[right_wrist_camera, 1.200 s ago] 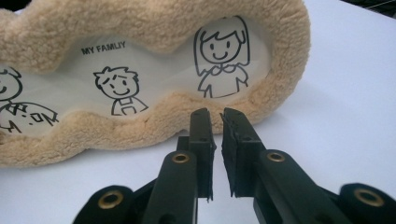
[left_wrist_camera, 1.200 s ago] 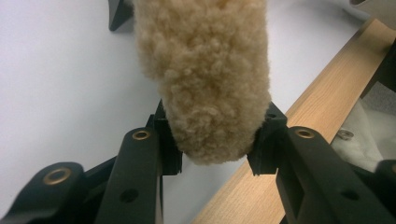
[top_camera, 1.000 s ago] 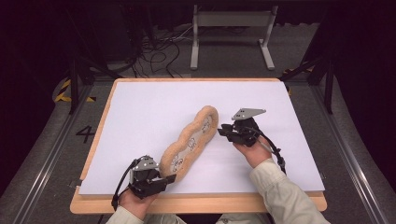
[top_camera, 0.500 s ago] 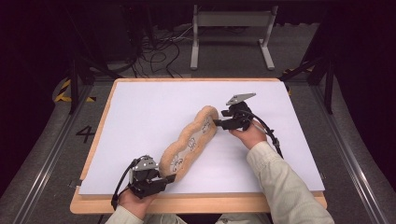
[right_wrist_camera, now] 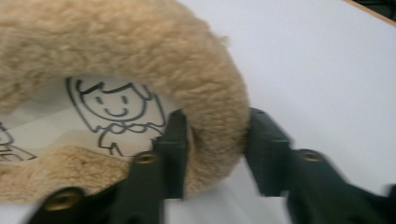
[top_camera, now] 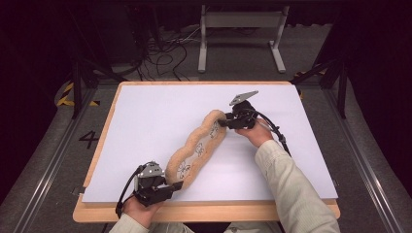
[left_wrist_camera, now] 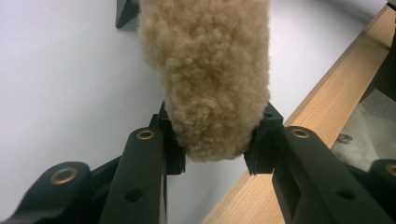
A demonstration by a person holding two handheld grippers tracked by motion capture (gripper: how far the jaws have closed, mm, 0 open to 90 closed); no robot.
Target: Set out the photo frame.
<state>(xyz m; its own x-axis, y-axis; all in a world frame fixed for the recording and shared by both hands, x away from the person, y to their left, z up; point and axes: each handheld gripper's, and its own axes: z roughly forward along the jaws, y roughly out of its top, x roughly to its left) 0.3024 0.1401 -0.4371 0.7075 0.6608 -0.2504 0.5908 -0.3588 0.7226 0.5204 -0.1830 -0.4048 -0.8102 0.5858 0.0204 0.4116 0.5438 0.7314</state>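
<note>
Left tool (top_camera: 163, 187) sits at the near desk edge, jaws clamped on the near end of the fleece insole (top_camera: 198, 148); the left gripper view shows fleece (left_wrist_camera: 205, 74) squeezed between both pads. The insole lies diagonally on the white sheet (top_camera: 145, 126), printed side up, running from near-left toward far-right. Right tool (top_camera: 228, 121) is at the far end: one jaw inside the fleece rim (right_wrist_camera: 205, 107), one outside, not fully closed as far as I can tell.

I judge the step as securing both ends for a lift or a flip. Next move needs the right tool closed on the rim, then both raised together.

Edges: the wooden desk edge (left_wrist_camera: 299, 121) runs just beside my left tool, so little margin near side. Open sheet left and far.
</note>
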